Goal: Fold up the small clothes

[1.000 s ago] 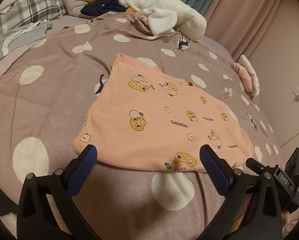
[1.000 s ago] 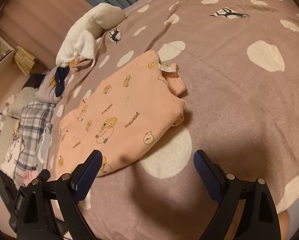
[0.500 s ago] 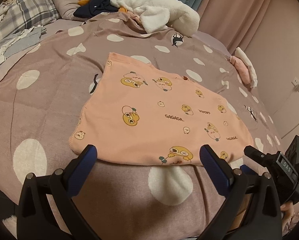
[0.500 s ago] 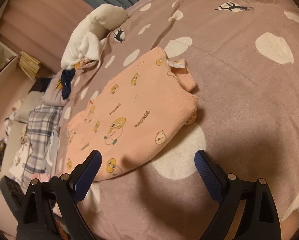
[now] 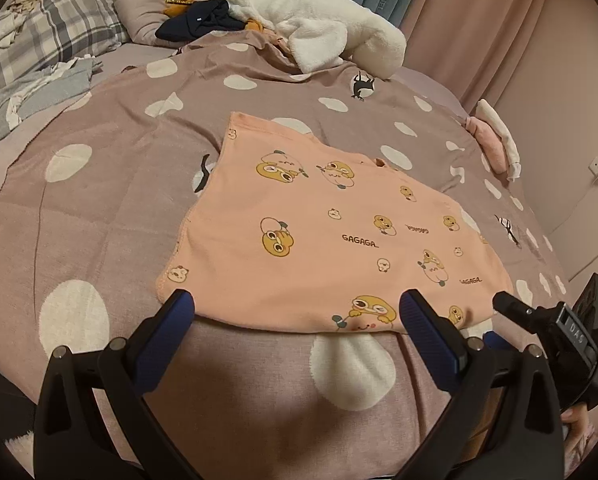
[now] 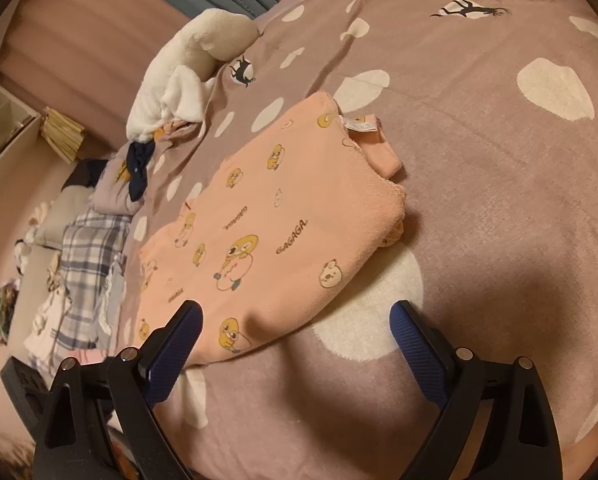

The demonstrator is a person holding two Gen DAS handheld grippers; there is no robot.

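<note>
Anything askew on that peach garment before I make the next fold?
Yes. On the peach garment, a folded-under strip with the care tag pokes out past its far right corner in the right wrist view, so that edge isn't flush. Both the left gripper and right gripper are open, holding nothing.

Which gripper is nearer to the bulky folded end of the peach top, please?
Right. The right gripper hovers open just before the folded end; the left gripper sits at the long hem, further from it.
</note>
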